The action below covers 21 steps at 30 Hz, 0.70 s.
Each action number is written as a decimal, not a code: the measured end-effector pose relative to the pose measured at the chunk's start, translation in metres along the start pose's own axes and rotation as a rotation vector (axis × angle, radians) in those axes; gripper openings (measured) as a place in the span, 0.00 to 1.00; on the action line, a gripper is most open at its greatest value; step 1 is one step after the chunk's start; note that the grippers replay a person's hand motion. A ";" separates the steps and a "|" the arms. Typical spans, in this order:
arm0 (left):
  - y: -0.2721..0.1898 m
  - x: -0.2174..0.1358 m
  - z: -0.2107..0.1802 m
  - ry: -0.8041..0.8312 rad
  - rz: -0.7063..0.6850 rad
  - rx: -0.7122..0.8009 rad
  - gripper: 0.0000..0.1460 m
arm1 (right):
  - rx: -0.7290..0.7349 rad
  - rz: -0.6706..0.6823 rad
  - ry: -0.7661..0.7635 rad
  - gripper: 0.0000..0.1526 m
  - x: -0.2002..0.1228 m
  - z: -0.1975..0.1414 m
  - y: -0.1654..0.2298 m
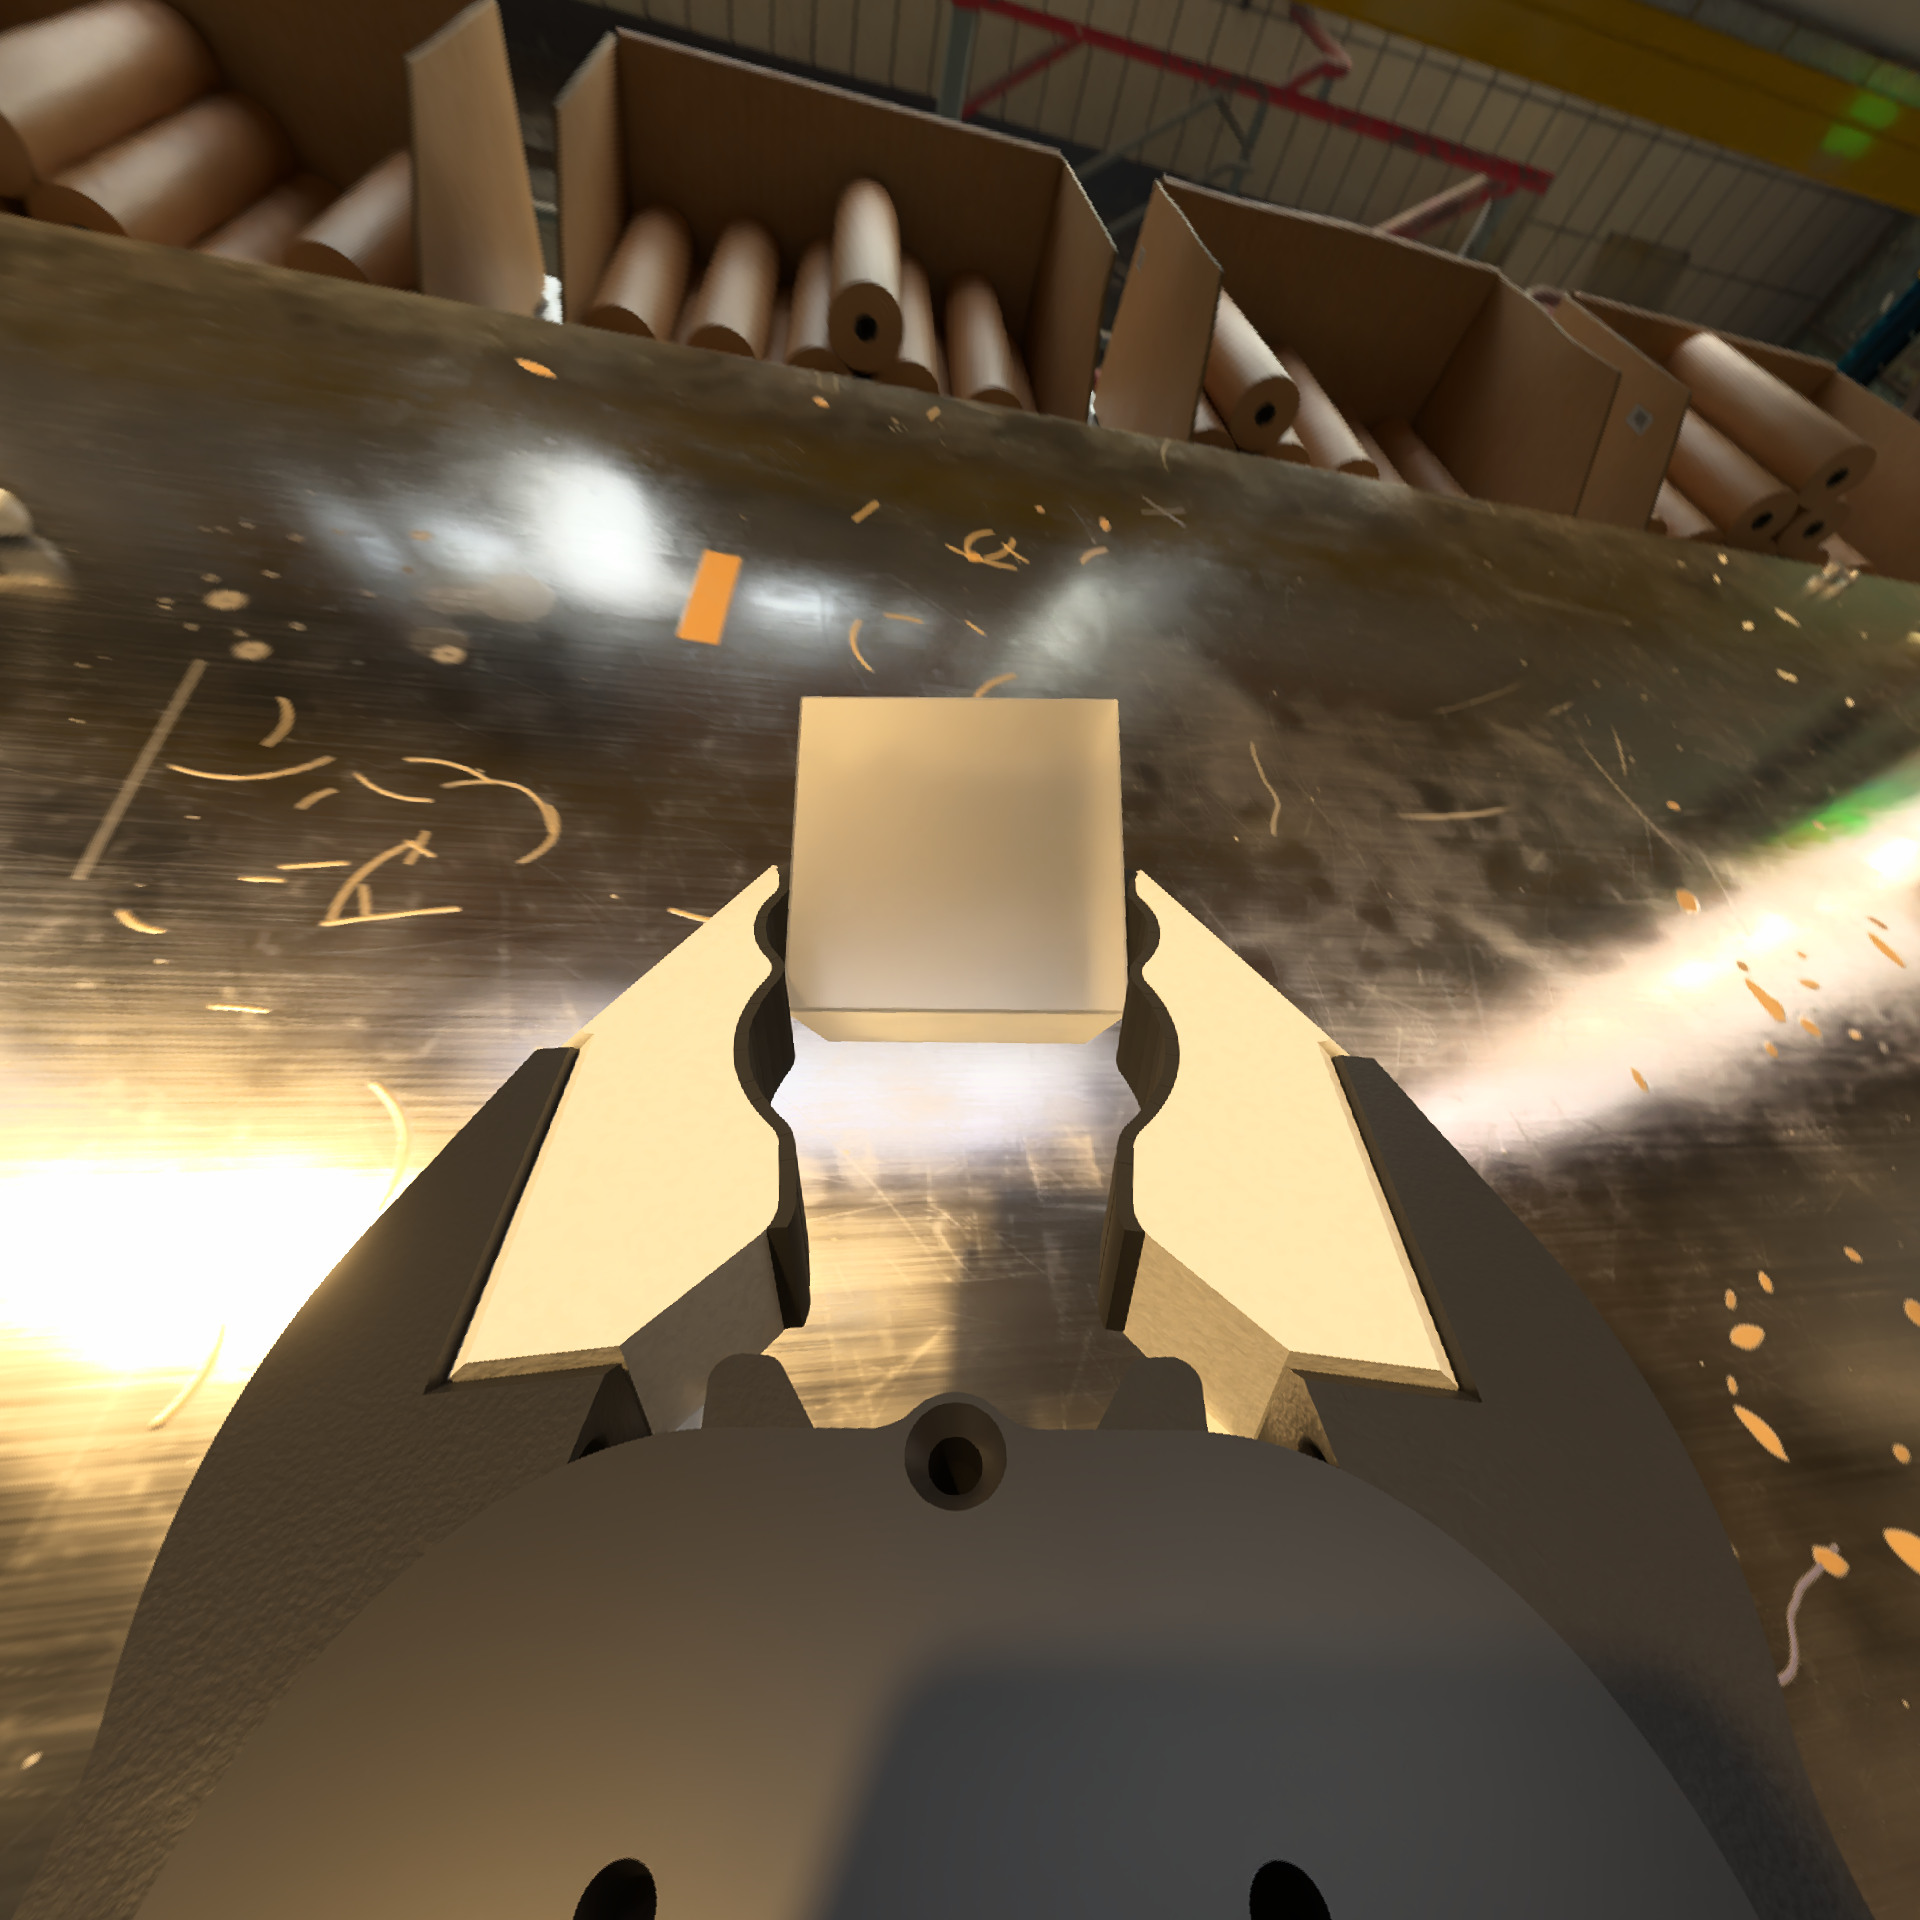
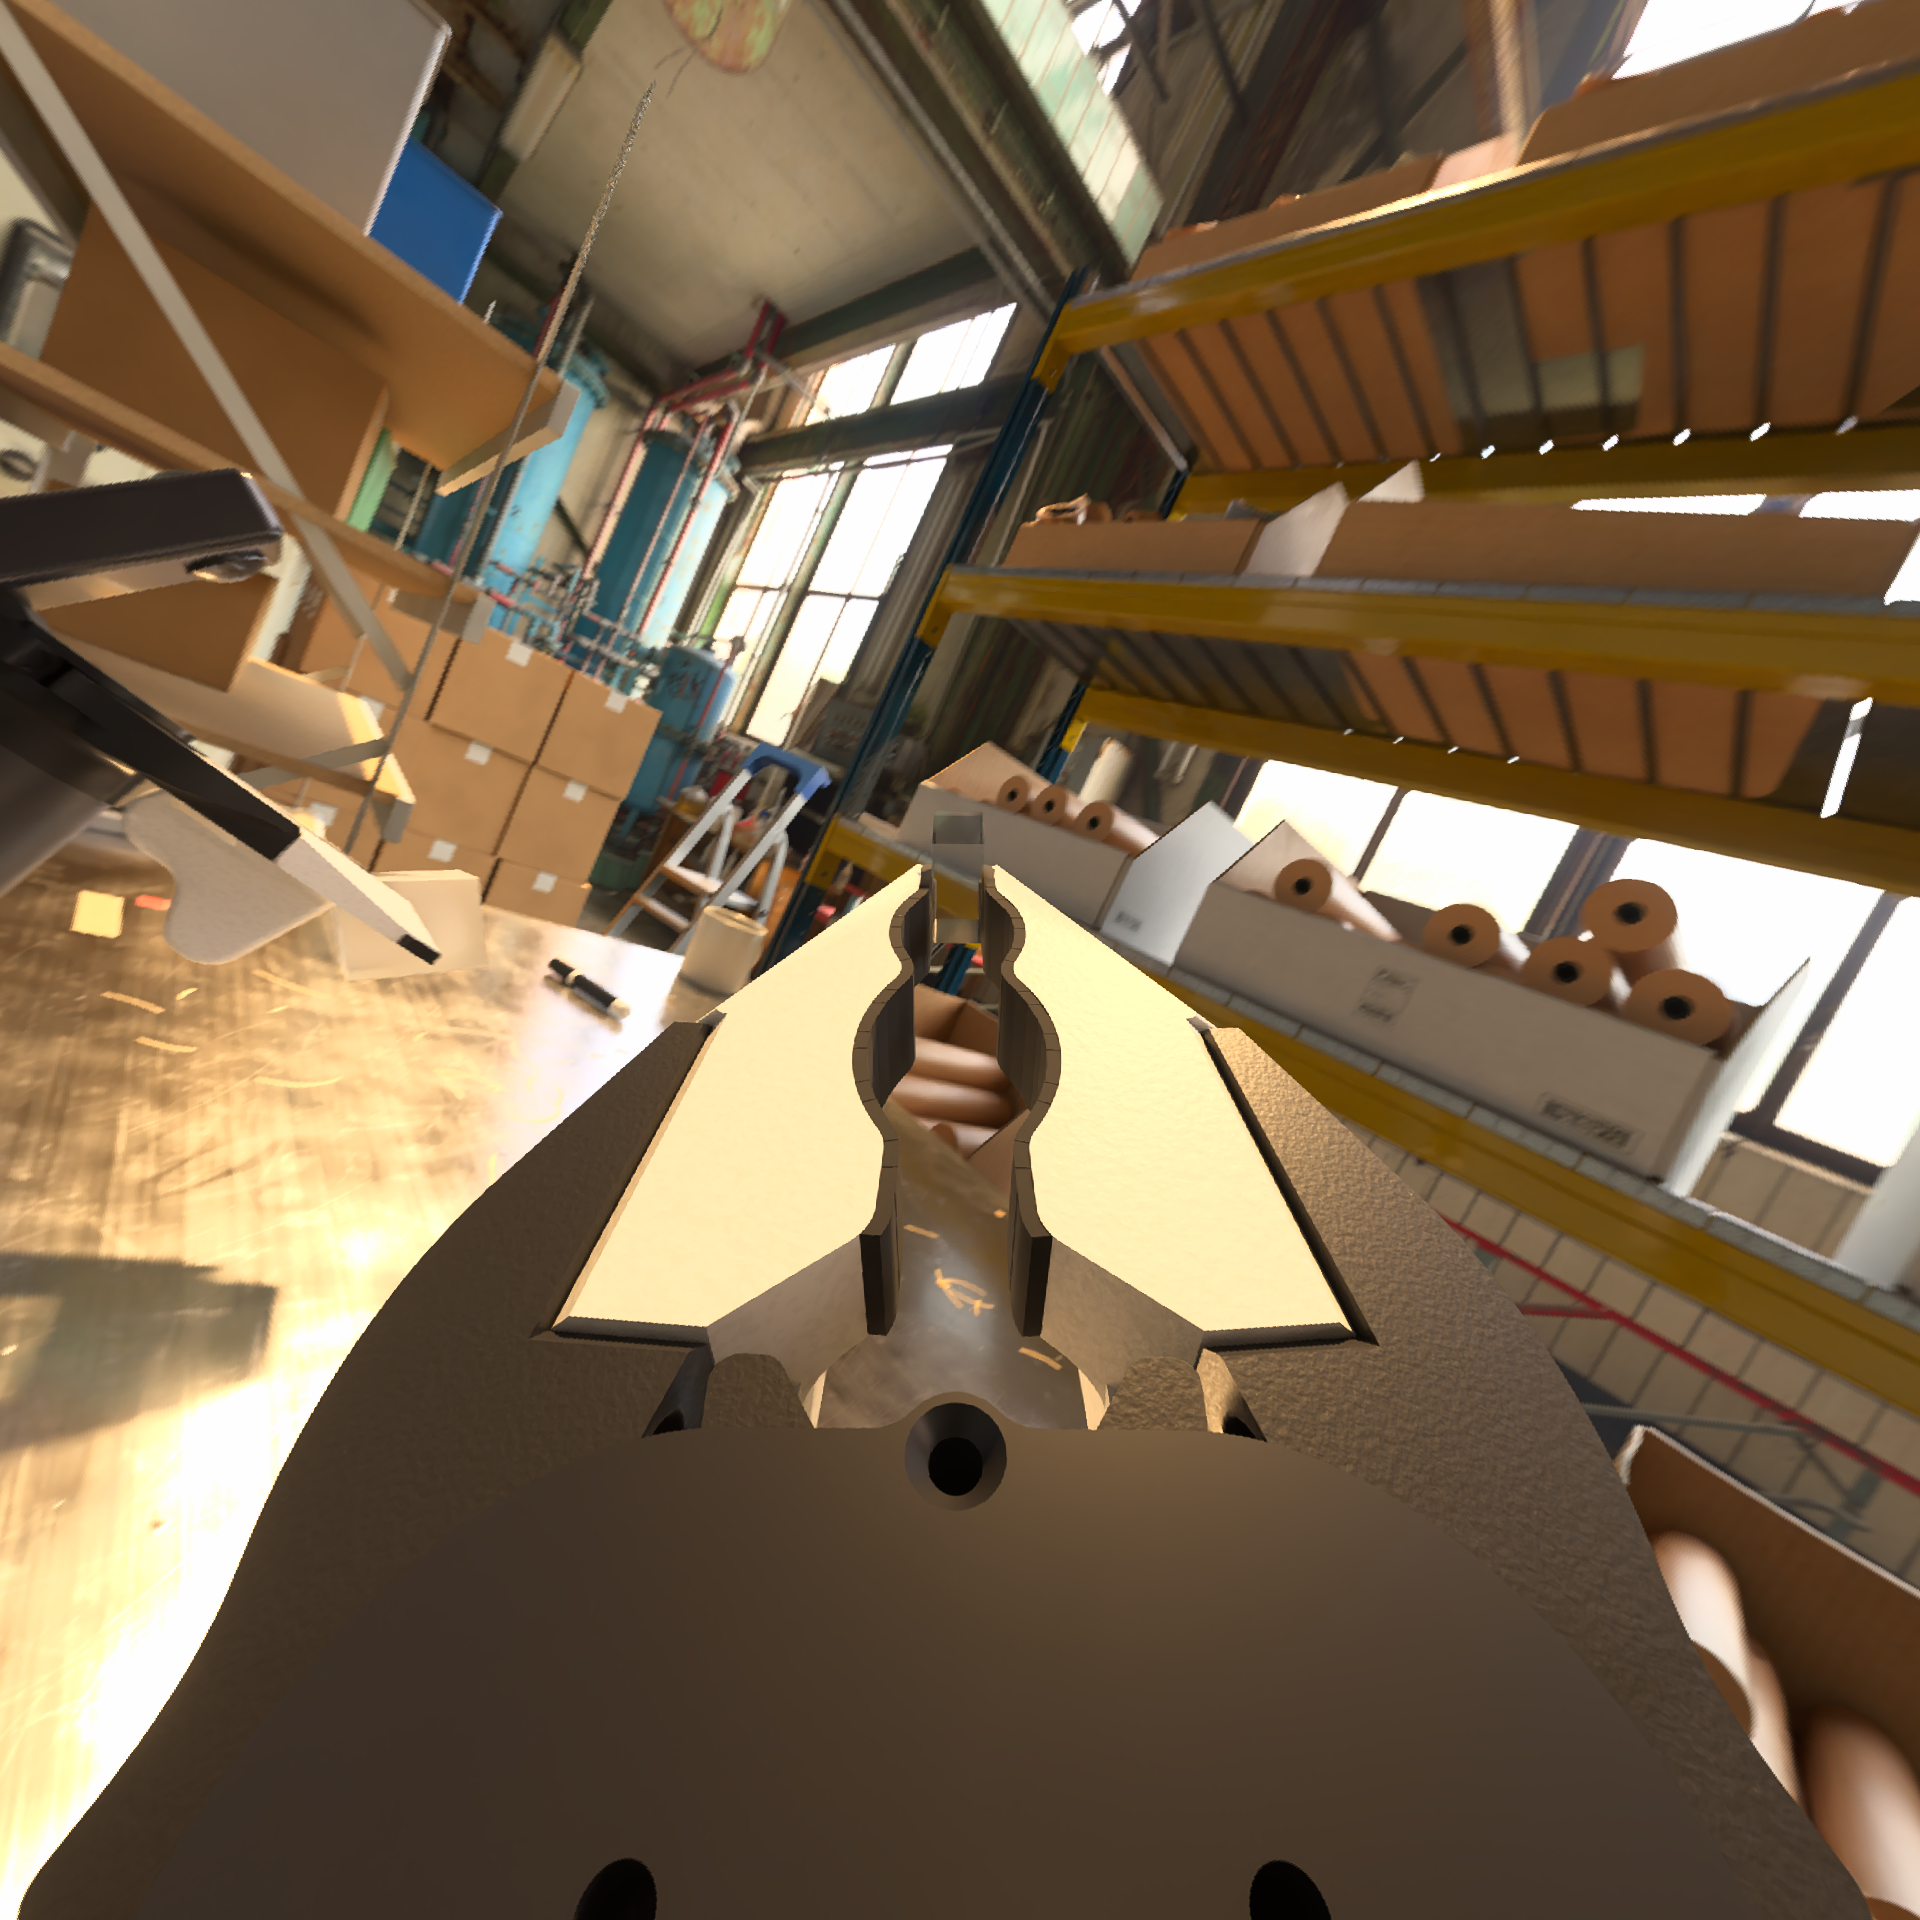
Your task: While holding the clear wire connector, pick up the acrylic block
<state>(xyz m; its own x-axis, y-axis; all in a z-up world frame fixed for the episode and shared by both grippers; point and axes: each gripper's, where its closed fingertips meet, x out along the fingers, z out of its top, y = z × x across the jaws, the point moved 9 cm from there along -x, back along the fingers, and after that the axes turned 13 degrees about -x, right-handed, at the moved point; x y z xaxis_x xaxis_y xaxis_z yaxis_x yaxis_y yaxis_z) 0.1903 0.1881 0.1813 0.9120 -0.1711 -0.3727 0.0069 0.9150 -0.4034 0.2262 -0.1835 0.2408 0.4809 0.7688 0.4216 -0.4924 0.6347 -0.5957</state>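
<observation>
Frame centre: left gripper (image 1: 954, 935) jaws clamp pale translucent acrylic cube (image 1: 954, 868); right gripper (image 2: 954, 902) jaws nearly closed, pinching small clear wire connector (image 2: 956, 831).

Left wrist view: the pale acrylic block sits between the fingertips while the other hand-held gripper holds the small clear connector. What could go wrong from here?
1. The left hand-held gripper clamps the pale translucent acrylic block only at its fingertips, so the block could pivot or slip onto the scratched metal table.
2. The right hand-held gripper pinches the small clear wire connector at the very tips; a jolt might drop it.
</observation>
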 end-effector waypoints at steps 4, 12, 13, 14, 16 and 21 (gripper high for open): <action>0.010 -0.015 0.015 -0.052 0.018 -0.003 0.42 | -0.037 -0.073 -0.045 0.05 -0.009 0.016 -0.007; 0.004 -0.022 0.009 -0.020 -0.044 0.113 0.42 | -0.097 0.012 -0.035 0.05 0.050 0.013 -0.042; 0.002 -0.022 0.006 -0.012 -0.046 0.124 0.42 | -0.118 0.034 -0.036 0.05 0.066 0.014 -0.048; 0.000 -0.021 0.003 -0.006 -0.052 0.130 0.42 | -0.134 0.049 -0.042 0.05 0.081 0.017 -0.053; -0.004 -0.019 -0.002 0.006 -0.063 0.135 0.42 | -0.154 0.074 -0.060 0.05 0.109 0.025 -0.065; -0.007 -0.019 -0.011 0.029 -0.063 0.156 0.42 | -0.208 0.049 -0.092 0.05 0.148 0.050 -0.090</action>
<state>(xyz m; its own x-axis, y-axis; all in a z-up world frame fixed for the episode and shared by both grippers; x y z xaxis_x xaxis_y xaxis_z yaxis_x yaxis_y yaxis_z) 0.1684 0.1813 0.1821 0.8958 -0.2378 -0.3755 0.1288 0.9474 -0.2929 0.3051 -0.1231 0.3909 0.3875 0.8081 0.4437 -0.3490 0.5741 -0.7407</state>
